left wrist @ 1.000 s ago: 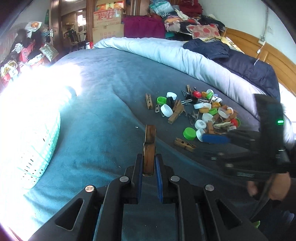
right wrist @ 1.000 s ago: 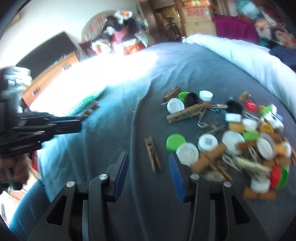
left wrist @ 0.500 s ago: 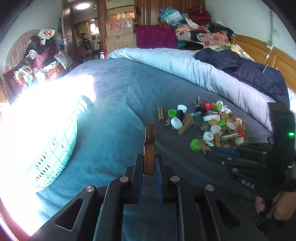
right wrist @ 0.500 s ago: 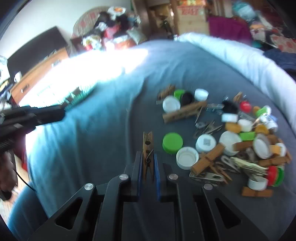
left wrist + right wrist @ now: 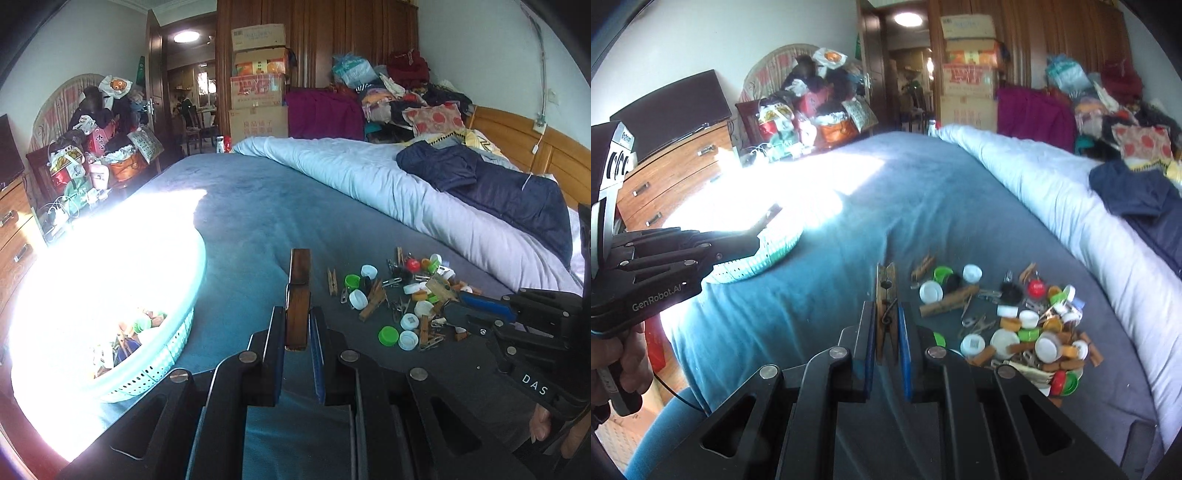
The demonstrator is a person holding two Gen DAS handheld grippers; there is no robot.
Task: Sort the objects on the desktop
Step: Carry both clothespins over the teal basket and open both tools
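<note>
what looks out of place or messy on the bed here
A loose heap of bottle caps, wooden clothespins and metal clips lies scattered on the blue bedspread, odd things for a bed. The mint basket beside it already holds similar bits. Nothing looks broken or spilled.

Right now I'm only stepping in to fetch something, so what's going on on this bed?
A person is sorting small clutter with a handheld tool in each hand. The left tool is shut on a dark wooden clothespin; the right tool is shut on a lighter clothespin. A pile of caps and clips lies on the blue bedspread. A pale green basket already holds some pieces.
</note>
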